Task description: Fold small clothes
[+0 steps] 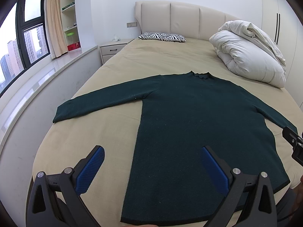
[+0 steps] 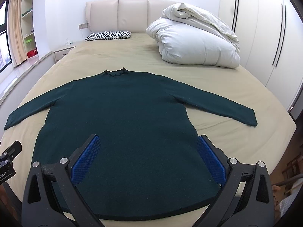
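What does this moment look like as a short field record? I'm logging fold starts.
garment: dark green sweater, flat, unfolded
sleeves: both spread outward
collar: toward the headboard
surface: beige bed sheet
left gripper: open, empty, above the hem's left side
right gripper: open, empty, above the lower body
other items: zebra pillow, white duvet

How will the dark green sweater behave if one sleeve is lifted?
The dark green sweater lies flat and limp on the bed, so the sleeve would probably droop. Its fuzzy knit likely grips rather than slides. It looks fairly thick, perhaps slightly heavy.
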{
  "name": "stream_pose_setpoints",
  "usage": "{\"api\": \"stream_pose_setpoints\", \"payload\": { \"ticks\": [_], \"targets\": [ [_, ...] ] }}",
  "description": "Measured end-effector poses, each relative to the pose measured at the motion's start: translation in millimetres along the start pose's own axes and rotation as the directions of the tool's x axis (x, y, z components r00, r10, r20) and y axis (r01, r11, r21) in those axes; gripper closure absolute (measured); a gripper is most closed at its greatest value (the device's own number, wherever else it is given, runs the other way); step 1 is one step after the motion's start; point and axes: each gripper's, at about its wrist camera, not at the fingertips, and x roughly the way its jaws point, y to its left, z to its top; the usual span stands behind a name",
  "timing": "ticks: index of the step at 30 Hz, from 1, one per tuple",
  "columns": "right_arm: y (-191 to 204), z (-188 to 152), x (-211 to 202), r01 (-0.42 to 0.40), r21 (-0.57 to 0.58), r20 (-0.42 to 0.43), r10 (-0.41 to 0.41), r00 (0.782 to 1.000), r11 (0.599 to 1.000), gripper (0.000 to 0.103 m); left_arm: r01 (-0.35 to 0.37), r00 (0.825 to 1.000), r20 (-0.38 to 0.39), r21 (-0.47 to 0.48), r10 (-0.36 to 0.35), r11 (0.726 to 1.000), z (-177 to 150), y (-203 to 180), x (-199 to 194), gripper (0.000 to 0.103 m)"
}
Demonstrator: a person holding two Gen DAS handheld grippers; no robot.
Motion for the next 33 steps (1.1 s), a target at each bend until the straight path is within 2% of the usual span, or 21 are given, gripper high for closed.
{"api": "stream_pose_setpoints", "payload": {
  "ticks": [33],
  "targets": [
    [2.4,-3.9,2.5,0.001,-0.002,-0.004,-0.001,1.0,1.0,0.0,0.0,1.0,0.0,0.001,0.0,1.0,-1.1,-2.6,0.2,0.0]
  ]
}}
